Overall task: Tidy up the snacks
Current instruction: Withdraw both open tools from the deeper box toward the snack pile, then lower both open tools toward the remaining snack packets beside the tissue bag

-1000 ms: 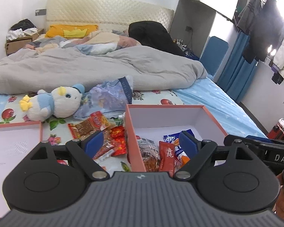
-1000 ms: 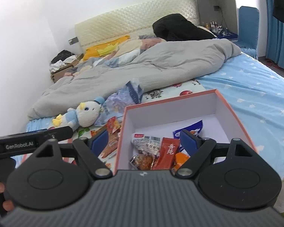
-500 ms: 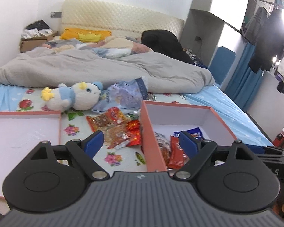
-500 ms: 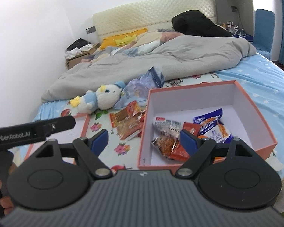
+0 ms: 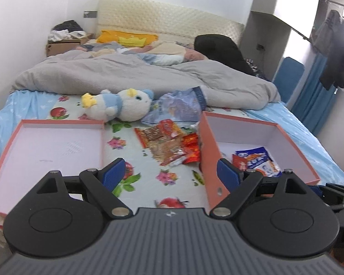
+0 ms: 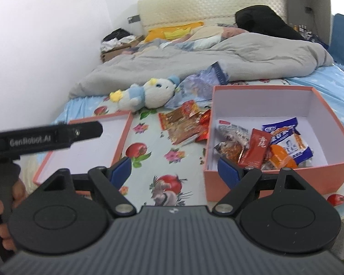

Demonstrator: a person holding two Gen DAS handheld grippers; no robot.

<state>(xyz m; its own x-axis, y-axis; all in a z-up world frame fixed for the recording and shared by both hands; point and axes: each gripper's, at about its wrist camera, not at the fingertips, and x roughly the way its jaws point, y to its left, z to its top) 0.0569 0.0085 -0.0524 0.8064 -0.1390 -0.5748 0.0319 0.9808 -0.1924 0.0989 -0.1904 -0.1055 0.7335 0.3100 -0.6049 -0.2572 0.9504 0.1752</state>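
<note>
A deep salmon box point(image 6: 321, 105) sits on the bed at the right and holds several snack packets point(image 6: 256, 144); the left wrist view shows the same box point(image 5: 206, 151) with a blue-white packet point(image 5: 256, 160) inside. Beside the box, a few red and orange snack packs point(image 5: 169, 144) point(image 6: 183, 123) lie loose on the flowered sheet. My left gripper point(image 5: 169, 174) hovers open over the sheet, nothing between its fingers. My right gripper point(image 6: 174, 169) is open too, near the box's front left corner. The left gripper's black body and a hand point(image 6: 13, 192) show at the right wrist view's left edge.
The shallow salmon lid point(image 5: 2, 160) point(image 6: 123, 137) lies on the left. A plush duck point(image 5: 119, 105) and a crumpled bluish bag point(image 5: 181, 107) lie behind the snacks. A grey duvet point(image 5: 126, 75) covers the far bed. The bed's edge drops off on the right.
Both grippers have pulled back and to the left; the box and loose snacks now sit farther off, and the lid has come into view. Jaws unchanged.
</note>
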